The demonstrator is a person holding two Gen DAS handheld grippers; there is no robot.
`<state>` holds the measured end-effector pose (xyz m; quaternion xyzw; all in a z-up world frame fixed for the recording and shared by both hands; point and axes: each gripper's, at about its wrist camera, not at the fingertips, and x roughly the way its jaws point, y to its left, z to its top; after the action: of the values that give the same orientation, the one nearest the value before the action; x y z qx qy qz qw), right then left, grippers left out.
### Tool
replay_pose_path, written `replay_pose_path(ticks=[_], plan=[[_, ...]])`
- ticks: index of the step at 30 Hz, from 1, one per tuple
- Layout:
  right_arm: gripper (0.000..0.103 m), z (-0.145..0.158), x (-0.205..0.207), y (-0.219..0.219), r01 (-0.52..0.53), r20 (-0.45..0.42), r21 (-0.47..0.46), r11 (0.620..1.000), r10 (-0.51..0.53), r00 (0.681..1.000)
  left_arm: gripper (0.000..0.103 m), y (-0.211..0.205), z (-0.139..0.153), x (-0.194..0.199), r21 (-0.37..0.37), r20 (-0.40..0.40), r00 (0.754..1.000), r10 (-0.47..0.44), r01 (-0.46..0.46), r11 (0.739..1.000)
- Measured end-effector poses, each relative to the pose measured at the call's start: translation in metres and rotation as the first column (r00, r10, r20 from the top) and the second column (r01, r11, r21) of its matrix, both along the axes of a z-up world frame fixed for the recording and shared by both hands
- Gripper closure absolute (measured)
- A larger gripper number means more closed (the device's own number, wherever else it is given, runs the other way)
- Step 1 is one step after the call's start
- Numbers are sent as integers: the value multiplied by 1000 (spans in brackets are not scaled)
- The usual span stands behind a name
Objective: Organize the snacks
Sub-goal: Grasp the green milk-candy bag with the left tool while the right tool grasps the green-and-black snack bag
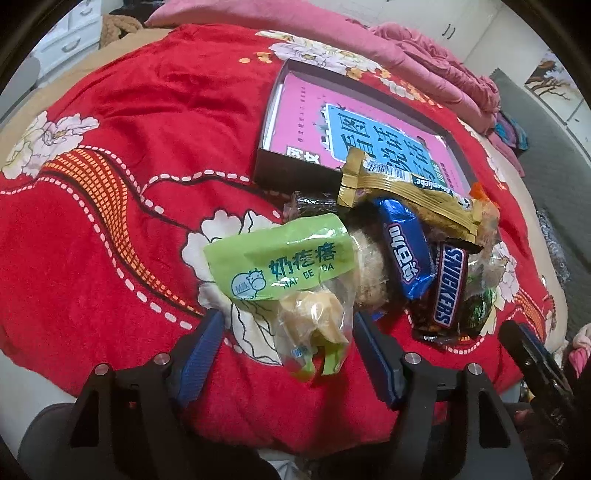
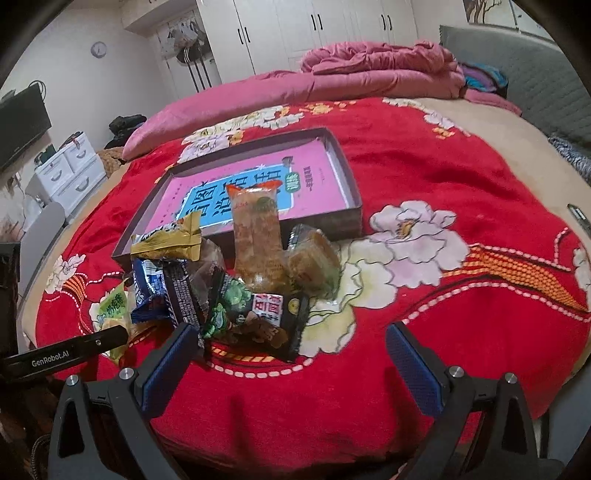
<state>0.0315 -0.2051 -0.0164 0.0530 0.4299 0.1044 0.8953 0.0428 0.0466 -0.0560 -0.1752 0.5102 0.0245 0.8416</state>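
Observation:
A pile of wrapped snacks lies on the red flowered blanket (image 1: 110, 122) before a shallow dark box (image 1: 295, 170) with a pink book in it. My left gripper (image 1: 291, 325) is open, its fingers either side of the near end of a green milk-candy bag (image 1: 288, 266). Behind lie a blue bar (image 1: 404, 247), a Snickers bar (image 1: 448, 284) and a gold packet (image 1: 402, 188). My right gripper (image 2: 291, 343) is open and empty, just short of a black packet (image 2: 273, 321). An orange-tipped clear packet (image 2: 255, 236) leans on the box (image 2: 343, 218).
A folded pink quilt (image 2: 373, 70) lies at the far end of the bed. White drawers (image 2: 70, 173) and a TV (image 2: 18, 125) stand to the left, wardrobes (image 2: 314, 26) behind. The left gripper's arm (image 2: 62, 354) shows low left in the right wrist view.

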Motion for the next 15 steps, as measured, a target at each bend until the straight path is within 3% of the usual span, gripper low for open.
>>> replay_pose_path(ticks=[15], plan=[[1,-20,21,15,23,-90,17,1000,-21,996,30,-1,-2,5,14,7,1000,-14,14,1000]])
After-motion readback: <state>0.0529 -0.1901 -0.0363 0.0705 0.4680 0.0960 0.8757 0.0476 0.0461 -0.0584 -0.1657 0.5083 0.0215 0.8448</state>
